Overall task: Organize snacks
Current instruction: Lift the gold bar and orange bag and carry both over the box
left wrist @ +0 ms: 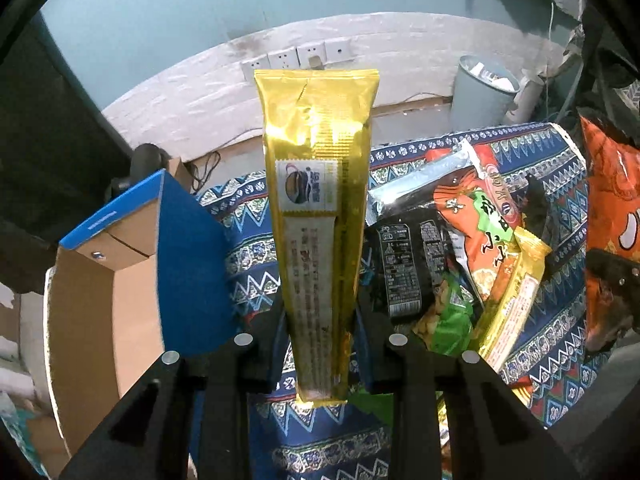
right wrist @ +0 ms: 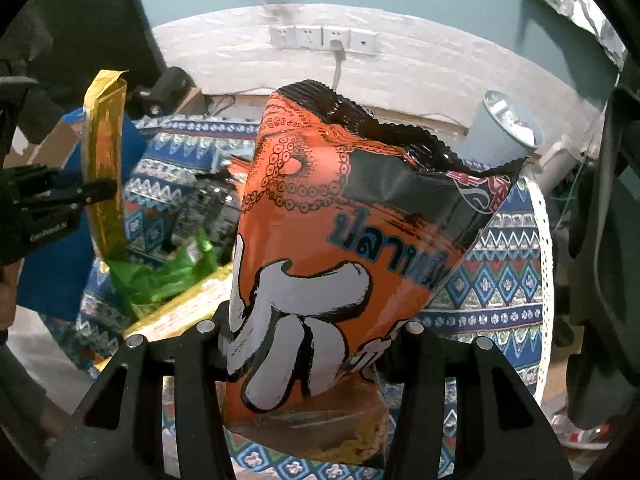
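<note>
My left gripper (left wrist: 318,332) is shut on a long gold snack pack (left wrist: 316,184) and holds it upright above the patterned cloth. The same gold pack (right wrist: 105,168) and the left gripper (right wrist: 86,196) show at the left of the right wrist view. My right gripper (right wrist: 312,340) is shut on an orange and black squid-print snack bag (right wrist: 344,240), lifted off the table; that bag (left wrist: 612,216) shows at the right edge of the left wrist view. An open blue cardboard box (left wrist: 120,272) stands to the left of the gold pack.
Several snack packs lie in a pile on the blue patterned tablecloth (left wrist: 560,280): a black pack (left wrist: 404,264), an orange-green pack (left wrist: 484,224), a green bag (left wrist: 448,320), another gold pack (left wrist: 516,292). A grey waste bin (left wrist: 480,92) stands by the wall with sockets (left wrist: 300,56).
</note>
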A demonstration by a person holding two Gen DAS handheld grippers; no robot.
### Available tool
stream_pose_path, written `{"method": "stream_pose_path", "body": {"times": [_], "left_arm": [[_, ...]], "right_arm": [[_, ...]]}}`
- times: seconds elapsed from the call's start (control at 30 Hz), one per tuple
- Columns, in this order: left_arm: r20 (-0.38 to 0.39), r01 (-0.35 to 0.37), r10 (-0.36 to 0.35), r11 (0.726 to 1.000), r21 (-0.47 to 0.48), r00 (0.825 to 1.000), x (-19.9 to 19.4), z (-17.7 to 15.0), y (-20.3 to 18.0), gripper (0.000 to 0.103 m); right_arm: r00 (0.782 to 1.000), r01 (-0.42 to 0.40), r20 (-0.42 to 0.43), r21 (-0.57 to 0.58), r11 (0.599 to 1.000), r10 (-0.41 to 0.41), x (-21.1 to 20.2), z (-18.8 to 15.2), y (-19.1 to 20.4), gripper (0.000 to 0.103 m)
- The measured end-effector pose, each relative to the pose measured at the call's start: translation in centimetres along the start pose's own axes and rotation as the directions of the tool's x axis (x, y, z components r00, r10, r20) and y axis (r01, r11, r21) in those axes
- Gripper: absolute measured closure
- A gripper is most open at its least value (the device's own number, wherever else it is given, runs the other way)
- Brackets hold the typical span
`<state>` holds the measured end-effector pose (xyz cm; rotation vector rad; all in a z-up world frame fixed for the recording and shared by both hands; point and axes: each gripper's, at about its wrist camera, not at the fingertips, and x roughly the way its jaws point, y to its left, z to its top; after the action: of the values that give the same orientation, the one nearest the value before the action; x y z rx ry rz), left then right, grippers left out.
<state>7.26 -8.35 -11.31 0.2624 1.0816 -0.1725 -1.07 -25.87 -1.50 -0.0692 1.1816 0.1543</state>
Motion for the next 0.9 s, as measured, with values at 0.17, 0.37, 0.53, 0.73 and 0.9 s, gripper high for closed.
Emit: {"method": "stream_pose_path", "body": {"times": [0.17,0.37,0.53,0.73,0.9], "left_arm": [[0.041,-0.015,0.015,1.000,0.013,0.999,-1.9,-0.6,0.4,0.074],[0.079,0.020,-0.019,1.000,-0.003,0.997,-4.5,-0.8,0.9,0.074],[0.127,0.029,-0.027,1.000,-0.011,0.992,-6.7,-0.6,1.5,0.074],[0.169,0.052,-0.044,0.998,-0.046,0.985,-9.4,-0.4,2.9,0.074],[0.202,0.063,-0.045,0.995,-0.082,0.978,-11.4,-0.7,4.8,0.074]], "right_arm": [[1.000,-0.015,0.024,-0.024,1.000,0.016,-1.0,0.6,1.3,0.054],[0.998,-0.035,0.049,-0.050,0.998,0.038,-2.0,1.5,3.1,0.054],[0.995,-0.054,0.074,-0.073,0.996,0.059,-2.8,2.6,4.8,0.054],[0.991,-0.074,0.107,-0.108,0.991,0.085,-3.8,4.1,7.1,0.054],[0.986,-0.087,0.127,-0.145,0.986,0.106,-4.4,5.3,9.2,0.054]]}}
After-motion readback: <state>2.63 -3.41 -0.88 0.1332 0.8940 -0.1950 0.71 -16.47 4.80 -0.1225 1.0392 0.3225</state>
